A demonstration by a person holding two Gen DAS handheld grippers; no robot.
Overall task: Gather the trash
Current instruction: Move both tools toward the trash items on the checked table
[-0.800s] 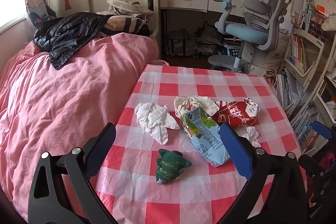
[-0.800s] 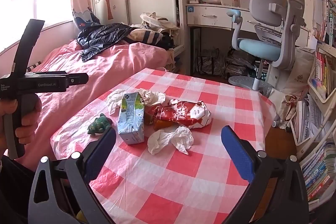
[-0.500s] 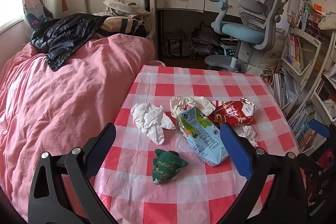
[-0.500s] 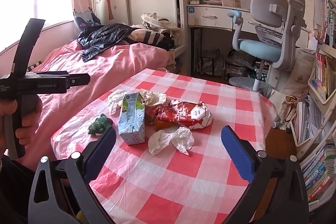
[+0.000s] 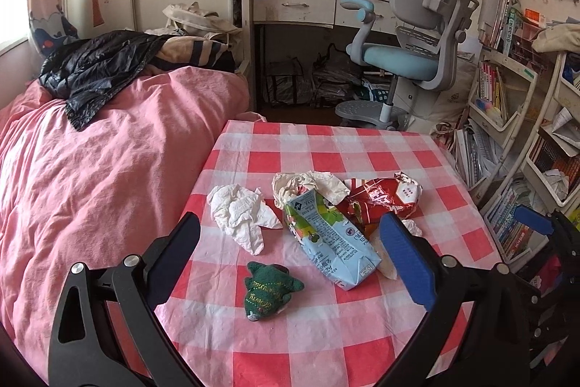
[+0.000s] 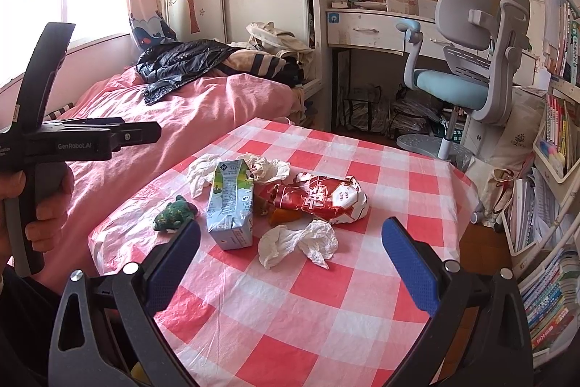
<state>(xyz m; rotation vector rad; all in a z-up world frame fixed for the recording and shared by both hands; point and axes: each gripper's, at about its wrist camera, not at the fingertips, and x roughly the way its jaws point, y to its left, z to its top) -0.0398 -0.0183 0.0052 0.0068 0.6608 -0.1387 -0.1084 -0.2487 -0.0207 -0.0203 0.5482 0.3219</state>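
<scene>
Trash lies on a red-checked table [image 5: 326,147] [image 6: 398,169]: a drink carton [image 5: 330,234] [image 6: 230,202], a red snack bag [image 5: 384,196] [image 6: 319,198], crumpled tissues [image 5: 241,214] [image 5: 308,184] [image 6: 297,242], and a small green plush [image 5: 270,289] [image 6: 174,213]. My left gripper [image 5: 290,256] is open and empty, hovering above the table's near edge with the plush between its fingers' line of sight. My right gripper [image 6: 290,263] is open and empty, above the near right part of the table, short of a tissue.
A pink bed [image 5: 90,176] with a black jacket [image 5: 98,68] adjoins the table's left side. A desk [image 5: 301,2] and blue-grey chair [image 5: 417,46] stand behind. Bookshelves [image 5: 514,118] [image 6: 551,205] line the right. The left gripper's handle and hand show in the right wrist view [image 6: 43,147].
The left gripper has drifted slightly left and back, so the trash sits a little further right in its view. The right gripper has barely moved.
</scene>
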